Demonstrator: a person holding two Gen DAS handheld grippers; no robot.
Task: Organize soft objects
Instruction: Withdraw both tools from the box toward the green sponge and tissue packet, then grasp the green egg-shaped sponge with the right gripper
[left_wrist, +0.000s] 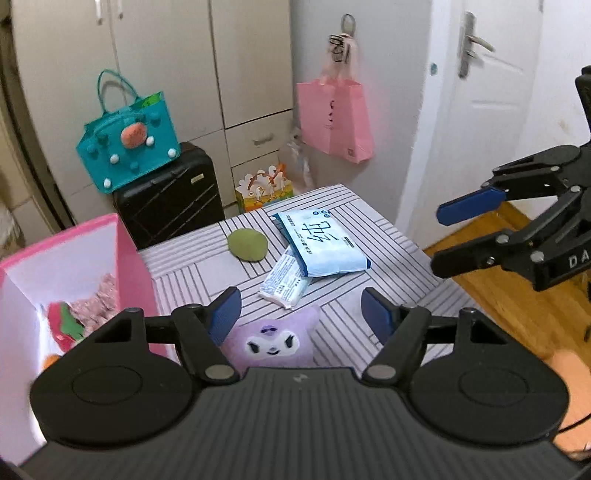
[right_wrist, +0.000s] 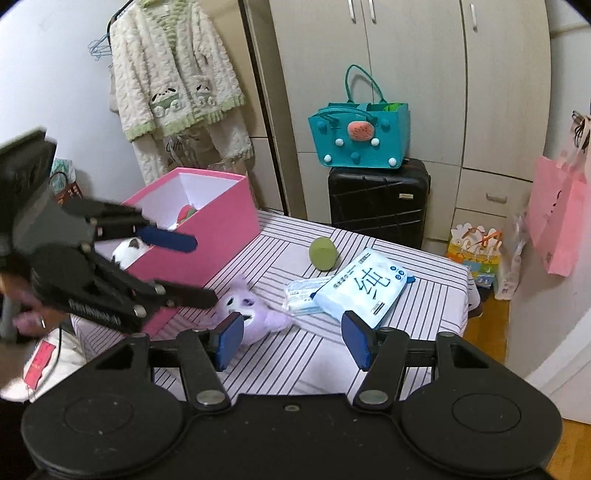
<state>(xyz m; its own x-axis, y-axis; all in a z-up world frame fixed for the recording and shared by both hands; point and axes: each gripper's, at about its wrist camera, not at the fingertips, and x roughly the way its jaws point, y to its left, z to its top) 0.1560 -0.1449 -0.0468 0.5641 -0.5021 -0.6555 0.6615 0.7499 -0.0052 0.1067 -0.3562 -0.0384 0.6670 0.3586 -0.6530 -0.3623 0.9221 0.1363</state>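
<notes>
Left wrist view shows both grippers wide open and empty, the left gripper (left_wrist: 301, 314) above the purple plush toy (left_wrist: 271, 345) beside the pink box (left_wrist: 129, 254); a shallow pinch could slip off its soft fur.

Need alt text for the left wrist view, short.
Open left gripper hovers above a purple plush toy on a striped table, a pink box at its left. Beyond lie a green ball and tissue packs.
</notes>
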